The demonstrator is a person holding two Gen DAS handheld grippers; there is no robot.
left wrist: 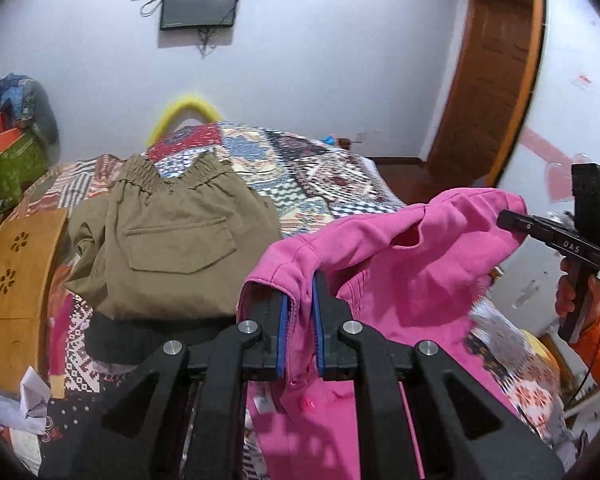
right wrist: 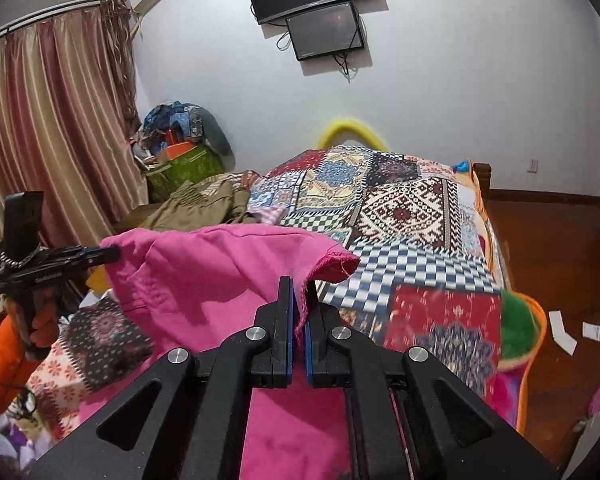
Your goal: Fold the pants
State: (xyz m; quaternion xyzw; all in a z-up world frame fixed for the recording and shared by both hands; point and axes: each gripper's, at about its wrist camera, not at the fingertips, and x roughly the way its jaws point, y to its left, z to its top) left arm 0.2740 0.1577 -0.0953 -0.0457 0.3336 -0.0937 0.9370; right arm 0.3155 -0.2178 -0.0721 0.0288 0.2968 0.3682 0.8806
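Patchwork bed (right wrist: 412,216): khaki pants (left wrist: 172,240) beside pink pants (left wrist: 400,264).

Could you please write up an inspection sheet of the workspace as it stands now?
Surface: bed under a patchwork quilt.
Job's things: pink pants raised off the quilt, stretched between both claws.
Clutter: khaki pants lying on the quilt beyond; white paper scraps on the floor.
Grippers: left claw shut on a pink edge; right claw shut on another edge.
Cables: loose wires hanging under two wall screens.
Surroundings: striped curtains, heaped green basket, wooden door.
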